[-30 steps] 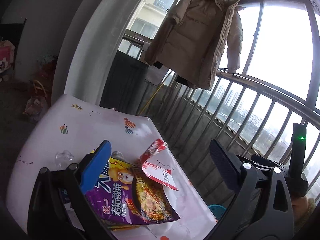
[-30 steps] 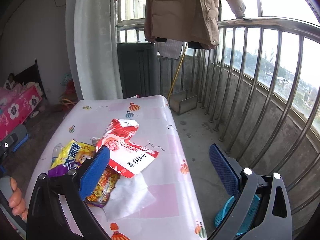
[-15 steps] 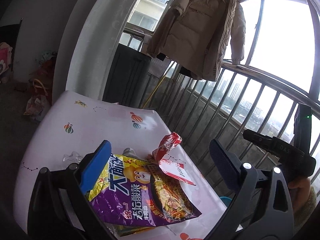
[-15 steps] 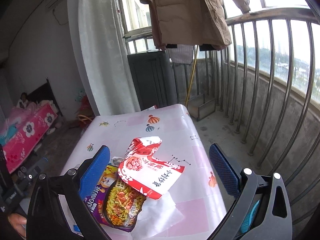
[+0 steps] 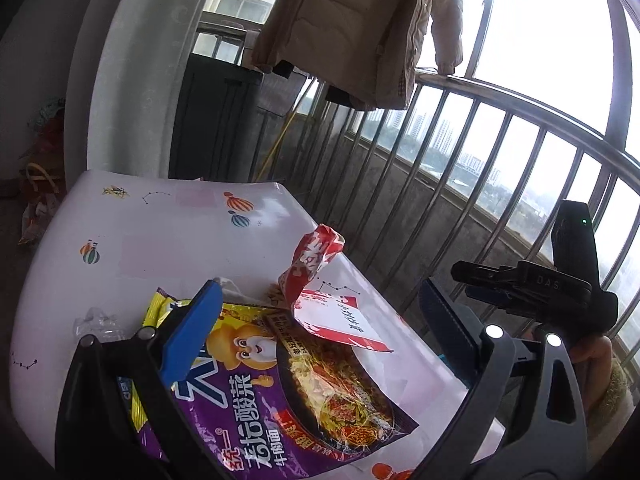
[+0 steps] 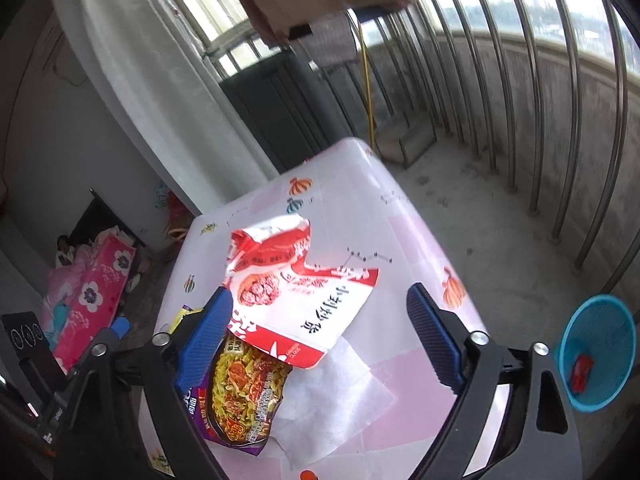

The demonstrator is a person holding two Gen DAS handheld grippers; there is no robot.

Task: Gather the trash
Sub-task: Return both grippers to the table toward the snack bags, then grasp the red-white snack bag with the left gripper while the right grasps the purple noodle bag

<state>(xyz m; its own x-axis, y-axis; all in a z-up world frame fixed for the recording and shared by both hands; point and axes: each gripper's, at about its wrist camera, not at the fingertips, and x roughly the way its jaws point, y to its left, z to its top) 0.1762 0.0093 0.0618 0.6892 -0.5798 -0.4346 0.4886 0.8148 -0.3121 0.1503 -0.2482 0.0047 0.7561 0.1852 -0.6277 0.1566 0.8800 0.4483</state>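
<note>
So there's a table (image 6: 404, 224) on a balcony, covered in a pale pink cloth with little balloon and pumpkin prints, and all the trash sits in a pile at the near end. A beige puffer jacket (image 5: 360, 28) hangs over the metal railing (image 5: 500, 92) behind it. Down on the concrete floor, right of the table in the right wrist view, stands a blue mesh wastebasket (image 6: 596, 352) with something small and red in it.

Biggest piece of trash is the purple instant noodle packet (image 5: 288, 412), lying flat. A torn red-and-white snack bag (image 6: 296, 292) lies partly on top of it, its ripped end sticking up. A white tissue (image 6: 332, 396) is under both, touching them. A crumpled clear wrapper (image 5: 96, 320) lies just left of the pile.

The left gripper (image 5: 320, 336) hangs over the noodle packet, jaws wide, not pressing anything. The right gripper (image 6: 320, 336) is over the snack bag, jaws closing in but not touching it yet.
</note>
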